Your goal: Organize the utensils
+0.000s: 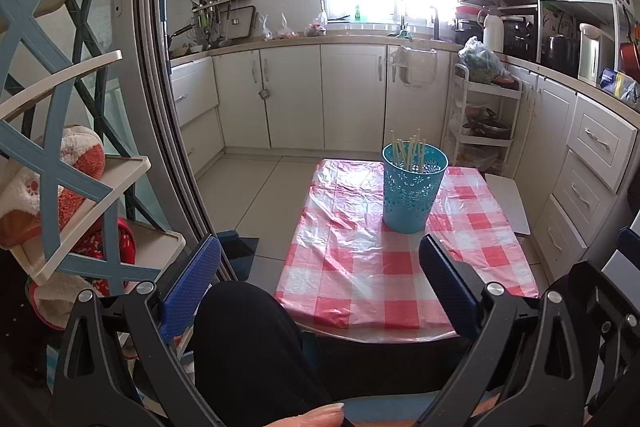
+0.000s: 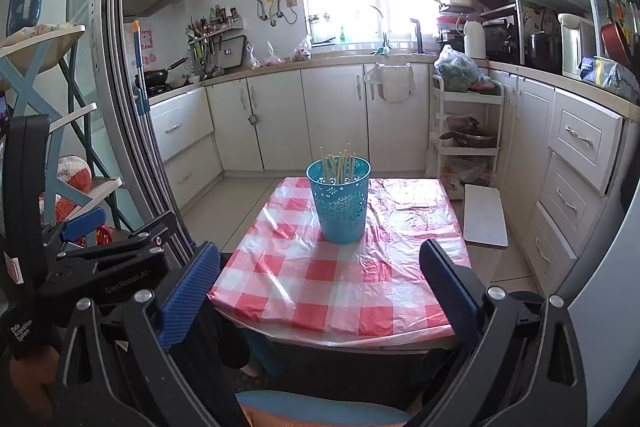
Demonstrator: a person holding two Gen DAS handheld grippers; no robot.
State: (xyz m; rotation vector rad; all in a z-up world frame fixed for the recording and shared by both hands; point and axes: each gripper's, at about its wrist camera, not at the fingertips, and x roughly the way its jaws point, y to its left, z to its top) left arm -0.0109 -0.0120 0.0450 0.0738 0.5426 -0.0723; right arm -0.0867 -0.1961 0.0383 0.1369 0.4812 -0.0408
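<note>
Teal perforated plastic cup [image 1: 413, 187] upright toward the far end of the red-and-white checked plastic tablecloth [image 1: 360, 267], pale wooden chopsticks [image 1: 408, 151] standing inside it. Left gripper [image 1: 320, 281] and right gripper [image 2: 320, 281] both spread wide, empty, held back near the cloth's near edge. Probably best: approach from above the cup, pinch one stick near its top, lift straight.

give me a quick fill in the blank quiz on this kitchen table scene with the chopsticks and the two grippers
1. The chopsticks stand upright inside a ____ perforated holder.
2. The holder stands on a red and white ____ tablecloth.
3. Both the left gripper and the right gripper have their jaws ____ and hold nothing.

Missing words: blue; checked; open
</note>
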